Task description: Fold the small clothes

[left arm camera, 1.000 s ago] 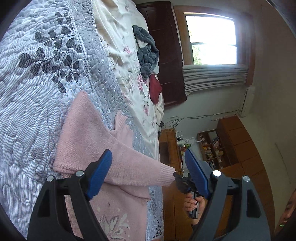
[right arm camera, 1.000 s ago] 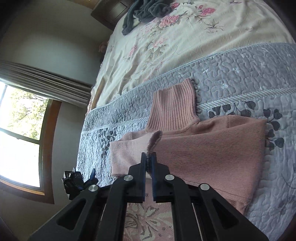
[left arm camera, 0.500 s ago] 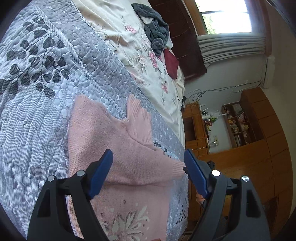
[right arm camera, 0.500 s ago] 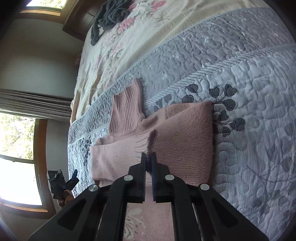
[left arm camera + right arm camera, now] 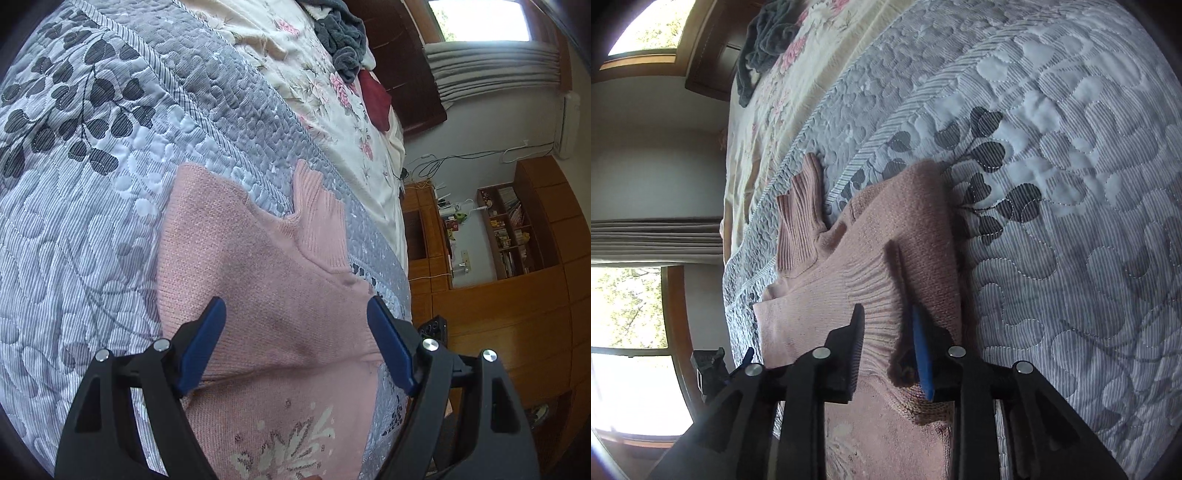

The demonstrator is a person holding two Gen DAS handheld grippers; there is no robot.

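Left wrist view: our left tool [image 5: 295, 345] hangs with jaws wide over the pink sweater [image 5: 266, 280] on the grey quilt [image 5: 92, 166]. Our right tool [image 5: 888, 343], jaws parted, straddles a sleeve cuff [image 5: 875, 295]. Farther off lies a dark towel [image 5: 343, 33].

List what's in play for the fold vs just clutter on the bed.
In play: pink sweater, sleeve cuff laid across it, right gripper open over the cuff, left gripper open.
Clutter: grey garment, dark red cloth, quilt.
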